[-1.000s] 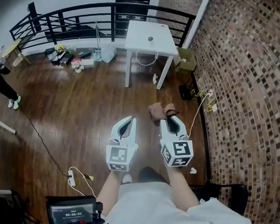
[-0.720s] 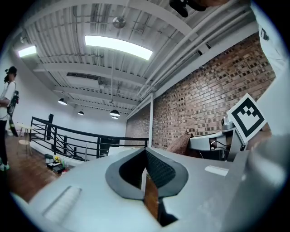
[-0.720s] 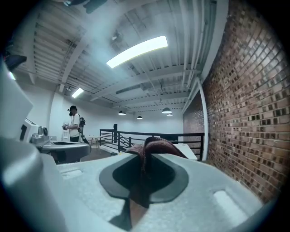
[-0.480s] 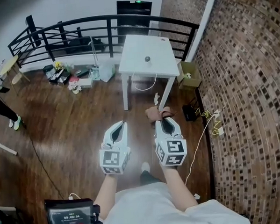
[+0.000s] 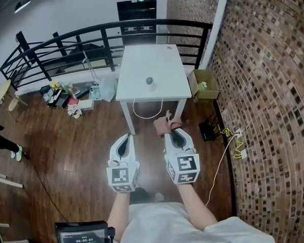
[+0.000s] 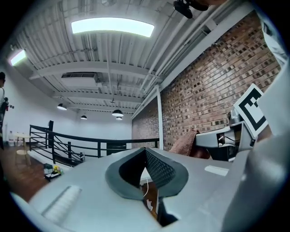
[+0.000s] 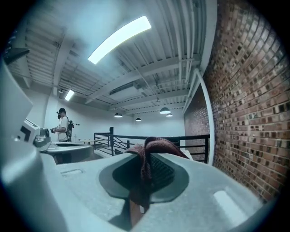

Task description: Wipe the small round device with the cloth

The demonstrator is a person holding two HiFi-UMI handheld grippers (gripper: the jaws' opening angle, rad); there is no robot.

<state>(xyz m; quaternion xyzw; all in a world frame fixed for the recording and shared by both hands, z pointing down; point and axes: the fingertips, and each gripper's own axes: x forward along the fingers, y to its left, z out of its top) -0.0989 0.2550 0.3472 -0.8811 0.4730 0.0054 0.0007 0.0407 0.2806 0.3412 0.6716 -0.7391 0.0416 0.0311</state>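
A small round grey device [image 5: 150, 81] sits near the middle of the white table [image 5: 140, 92] ahead of me. My right gripper [image 5: 171, 132] is shut on a reddish-brown cloth [image 5: 164, 124], which bunches over its tips; in the right gripper view the cloth [image 7: 152, 149] drapes across the closed jaws. My left gripper [image 5: 125, 137] is shut and holds nothing; its tips [image 6: 146, 152] meet in the left gripper view. Both grippers hover over the wooden floor, just short of the table's near edge.
A black railing [image 5: 62, 52] runs behind the table. A brick wall [image 5: 262, 87] fills the right side. A cardboard box [image 5: 203, 86] stands right of the table, clutter [image 5: 69, 97] lies at the left, and cables [image 5: 229, 140] trail along the wall.
The table and device have come nearer and lower in the head view as the person walked forward. Both grippers keep their pose; the cloth stays in the right gripper.
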